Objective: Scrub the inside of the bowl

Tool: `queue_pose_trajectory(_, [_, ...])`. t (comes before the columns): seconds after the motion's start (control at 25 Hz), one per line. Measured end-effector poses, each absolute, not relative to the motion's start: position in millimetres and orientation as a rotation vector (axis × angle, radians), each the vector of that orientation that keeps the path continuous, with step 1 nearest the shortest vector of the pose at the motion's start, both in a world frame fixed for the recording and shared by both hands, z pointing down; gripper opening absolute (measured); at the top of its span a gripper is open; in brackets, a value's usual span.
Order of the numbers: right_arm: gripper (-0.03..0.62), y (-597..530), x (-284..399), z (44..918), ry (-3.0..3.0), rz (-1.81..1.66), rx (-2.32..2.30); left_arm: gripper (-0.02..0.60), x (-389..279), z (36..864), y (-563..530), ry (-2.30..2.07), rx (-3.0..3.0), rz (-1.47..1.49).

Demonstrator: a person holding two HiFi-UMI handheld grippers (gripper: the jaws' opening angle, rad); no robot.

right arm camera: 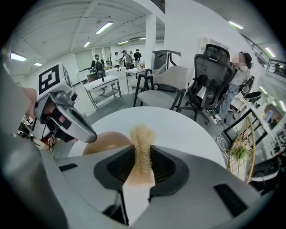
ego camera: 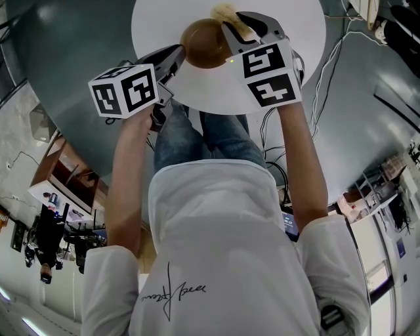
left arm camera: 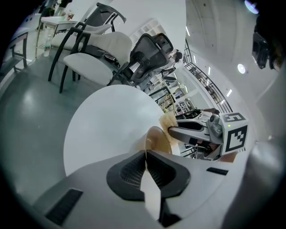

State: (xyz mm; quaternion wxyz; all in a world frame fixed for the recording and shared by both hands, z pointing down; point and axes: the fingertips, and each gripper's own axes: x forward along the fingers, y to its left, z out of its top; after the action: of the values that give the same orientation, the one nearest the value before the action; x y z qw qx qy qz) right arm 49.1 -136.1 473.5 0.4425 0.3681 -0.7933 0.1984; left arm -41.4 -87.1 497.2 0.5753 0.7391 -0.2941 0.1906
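Round white surface [ego camera: 298, 16] below you, seen from above. The brown bowl [ego camera: 203, 42] is over the part of the surface toward its near edge, the edge at your legs. Whether it rests on the surface or hangs just off it cannot be told. Your left hand-held gripper [left arm camera: 145, 154] is clenched on the bowl: the jaws pinch the thin rim on your left side of it, one jaw inside the wall, one outside. The bowl is tipped, not level. The left gripper view looks almost edge-on along the rim, with a sliver of paler tan inner wall showing; the right gripper view shows only the rounded brown outer wall. No view shows what, if anything, is in the bowl. Your right hand-held gripper [right arm camera: 142, 154] is grasping a tan fibrous scrubber [right arm camera: 142, 138], jaws tight on its lower part, frayed tip standing out past them. That tip lies at the bowl's far rim, toward the middle of the surface; touching or just clear, not readable. The two hand-held grippers come in from opposite sides of the bowl. Grey floor [ego camera: 79, 65] lies around the surface, and chairs [right arm camera: 167, 85] stand beyond its far edge.
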Motion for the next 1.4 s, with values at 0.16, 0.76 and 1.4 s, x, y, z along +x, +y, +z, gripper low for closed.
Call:
queue_pose_trajectory(0.16, [0.117, -139, 46, 472, -1.972, 0.471, 0.906, 0.015, -41, 496, -88, -0.691, 1.732, 0.445])
queue_pose_trajectory(0.76, [0.117, -147, 38, 466, -1.982, 0.393, 0.905, 0.014, -39, 494, -88, -0.69, 1.732, 0.423])
queue_pose_trajectory(1.4, [0.117, -151, 31, 465, -1.995, 0.357, 0.908, 0.012, -41, 495, -91, -0.699, 1.734, 0.414])
